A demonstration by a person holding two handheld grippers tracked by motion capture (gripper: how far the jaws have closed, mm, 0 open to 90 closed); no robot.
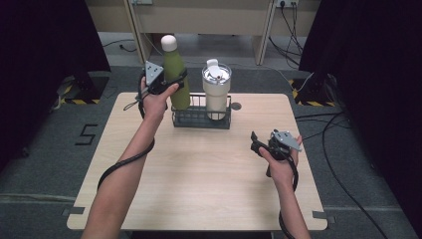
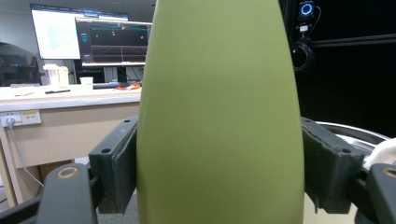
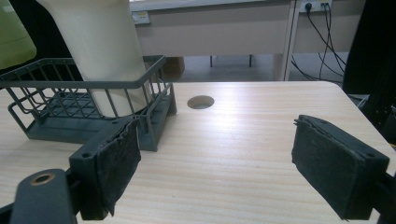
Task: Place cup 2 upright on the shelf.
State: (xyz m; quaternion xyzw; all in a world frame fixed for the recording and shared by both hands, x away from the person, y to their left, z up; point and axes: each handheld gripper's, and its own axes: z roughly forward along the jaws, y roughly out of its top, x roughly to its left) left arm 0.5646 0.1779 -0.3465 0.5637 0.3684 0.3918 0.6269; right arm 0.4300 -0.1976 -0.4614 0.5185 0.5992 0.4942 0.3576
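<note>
Dark curtains close off both sides of the room, and grey carpet runs under a pale wooden table (image 1: pixel 199 169) with rounded corners; a light desk stands beyond its far edge, with cables trailing on the floor at the right. In the left gripper view, monitors glow on a desk in the background. Near the table's far edge, about midway along it, sits a dark wire basket (image 1: pixel 201 118), and just beside its right end a small round hole (image 3: pixel 201 101) pierces the tabletop.

A green bottle (image 1: pixel 176 74) with a pale cap is at the basket's left end, raised so that most of its body stands above the rim; whether its base touches the basket floor I cannot tell. A cream tumbler (image 1: pixel 216 89) with a lid stands upright in the basket's right end.

The left gripper (image 1: pixel 171 82) clamps the green bottle around its body, both pads pressed against its sides. The right gripper (image 1: pixel 256 144) hovers over the table's right half, well apart from the basket; its jaws stand apart with nothing between them and bare wood beneath.
</note>
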